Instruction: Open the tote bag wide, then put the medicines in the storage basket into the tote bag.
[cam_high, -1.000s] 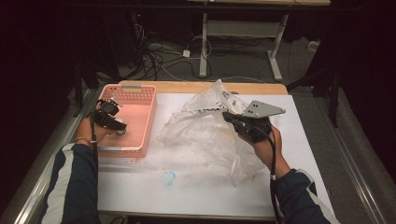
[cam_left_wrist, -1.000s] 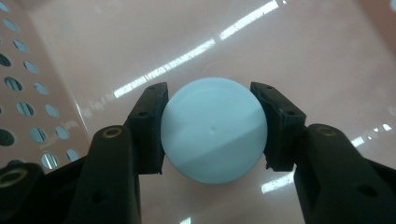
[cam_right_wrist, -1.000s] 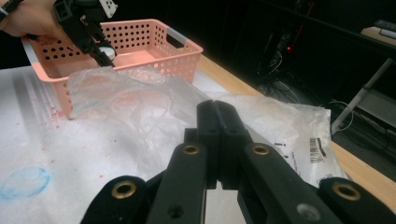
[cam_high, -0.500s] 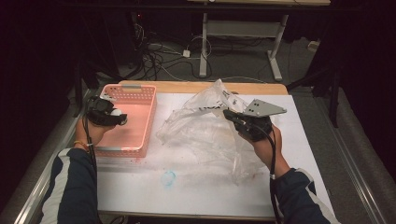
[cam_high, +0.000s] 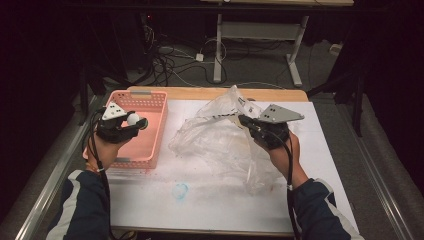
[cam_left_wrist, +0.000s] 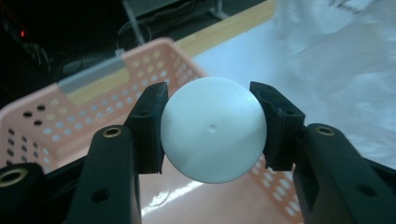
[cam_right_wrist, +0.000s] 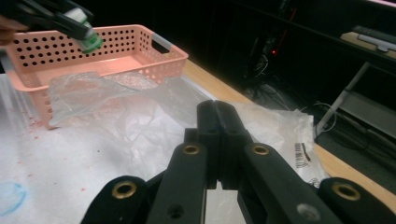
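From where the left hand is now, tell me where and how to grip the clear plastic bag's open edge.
Take the raised upper rim of the clear plastic bag, just left of where the right gripper pinches it. Come from the pink basket side, jaws level across the film. That edge stands lifted off the table, probably the easiest pinch. The left gripper must first release its white ball.

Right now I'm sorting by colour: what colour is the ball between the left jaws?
White; the plain round ball shows best in the left gripper view.

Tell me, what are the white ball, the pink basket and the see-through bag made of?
White ball: probably smooth matte plastic, with an even, soft sheen. Pink basket: glossy moulded plastic, rows of punched holes. Clear bag: thin plastic film, crinkled and see-through.
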